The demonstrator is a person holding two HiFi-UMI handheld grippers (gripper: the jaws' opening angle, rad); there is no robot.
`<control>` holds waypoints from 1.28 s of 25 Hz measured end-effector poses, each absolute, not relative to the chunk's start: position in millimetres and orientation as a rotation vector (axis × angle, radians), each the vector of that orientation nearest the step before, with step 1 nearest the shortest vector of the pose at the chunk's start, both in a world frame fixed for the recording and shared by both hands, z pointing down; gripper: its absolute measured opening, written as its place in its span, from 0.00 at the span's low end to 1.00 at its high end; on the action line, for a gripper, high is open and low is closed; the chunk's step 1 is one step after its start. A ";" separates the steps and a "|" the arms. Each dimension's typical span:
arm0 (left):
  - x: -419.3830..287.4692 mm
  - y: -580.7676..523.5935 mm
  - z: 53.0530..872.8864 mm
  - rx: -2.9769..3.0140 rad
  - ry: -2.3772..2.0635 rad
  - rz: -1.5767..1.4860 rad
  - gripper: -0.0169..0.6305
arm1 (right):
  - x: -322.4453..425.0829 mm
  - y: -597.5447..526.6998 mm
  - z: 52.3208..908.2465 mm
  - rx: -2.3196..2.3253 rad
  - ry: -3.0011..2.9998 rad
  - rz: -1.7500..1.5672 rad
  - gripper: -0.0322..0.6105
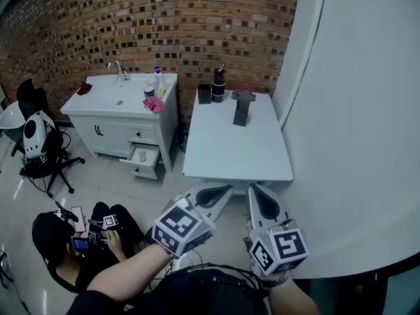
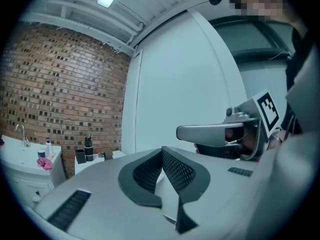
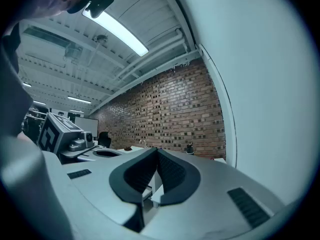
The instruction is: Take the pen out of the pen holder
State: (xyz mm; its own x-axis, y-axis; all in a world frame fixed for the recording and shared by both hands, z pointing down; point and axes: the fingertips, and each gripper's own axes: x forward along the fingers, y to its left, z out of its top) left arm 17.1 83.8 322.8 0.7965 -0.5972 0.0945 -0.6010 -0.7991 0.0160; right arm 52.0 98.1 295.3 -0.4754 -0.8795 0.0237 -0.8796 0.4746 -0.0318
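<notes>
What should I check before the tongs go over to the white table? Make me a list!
1. Left tongs empty: ok, nothing between them.
2. Right tongs empty: ok, nothing between them.
3. Tongs open, ready to grab: not ok, both are shut.
4. Tongs close to the white table: not ok, both are well short of it.
5. Pen spotted: cannot tell, the black container on the table is too small to show one.
</notes>
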 end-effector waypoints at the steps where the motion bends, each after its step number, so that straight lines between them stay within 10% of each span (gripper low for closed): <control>1: 8.9 75.3 322.6 2.939 -0.975 0.128 0.03 | 44.8 89.4 295.3 1.613 -2.687 0.061 0.06; 32: -46.9 -159.5 324.8 2.895 -0.995 0.208 0.03 | 28.8 -195.4 301.3 1.769 -2.457 0.043 0.17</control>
State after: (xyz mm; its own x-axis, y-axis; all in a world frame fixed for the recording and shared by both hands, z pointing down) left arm -46.9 -159.5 324.8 0.7807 -0.6062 0.1516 -0.6162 -0.7872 0.0254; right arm 28.8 -195.4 301.3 -0.3129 -0.9435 0.1088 -0.9468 0.3190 0.0435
